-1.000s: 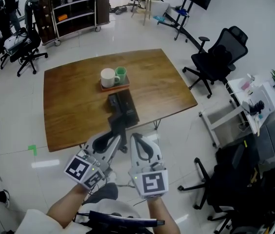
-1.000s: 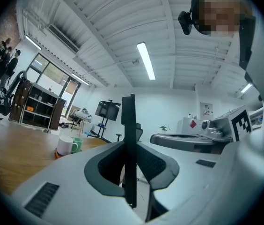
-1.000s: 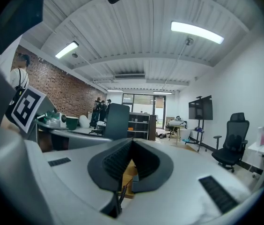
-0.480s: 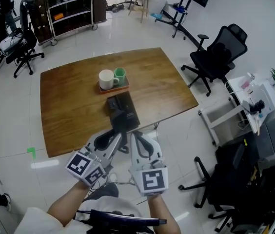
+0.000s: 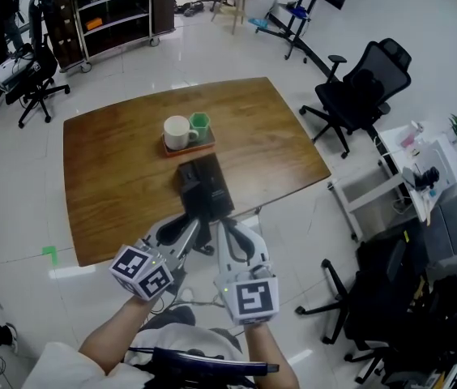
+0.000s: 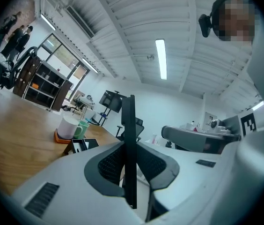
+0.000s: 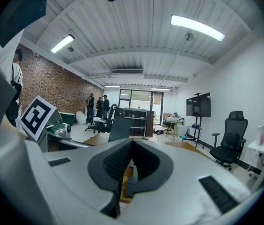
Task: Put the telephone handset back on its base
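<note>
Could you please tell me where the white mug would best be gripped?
Probably by the rim on the side away from the green cup, one jaw inside, from above: the white mug stands upright and open, its other side crowded.

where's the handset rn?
Head view, centre: the handset is clamped in the left gripper, at the table's near edge, just short of the phone base and not yet on it.

Table (image 5: 115, 177): brown wood grain. Mug (image 5: 179, 131) white, cup (image 5: 201, 123) green, tray (image 5: 205, 146) under them orange. Telephone base (image 5: 206, 181) and handset (image 5: 197, 217) black. Left gripper (image 5: 195, 232) and right gripper (image 5: 223, 228): pale grey, black pads, cubes with black-and-white square markers. Floor (image 5: 293, 225) glossy white, one green tape mark (image 5: 49, 252).
</note>
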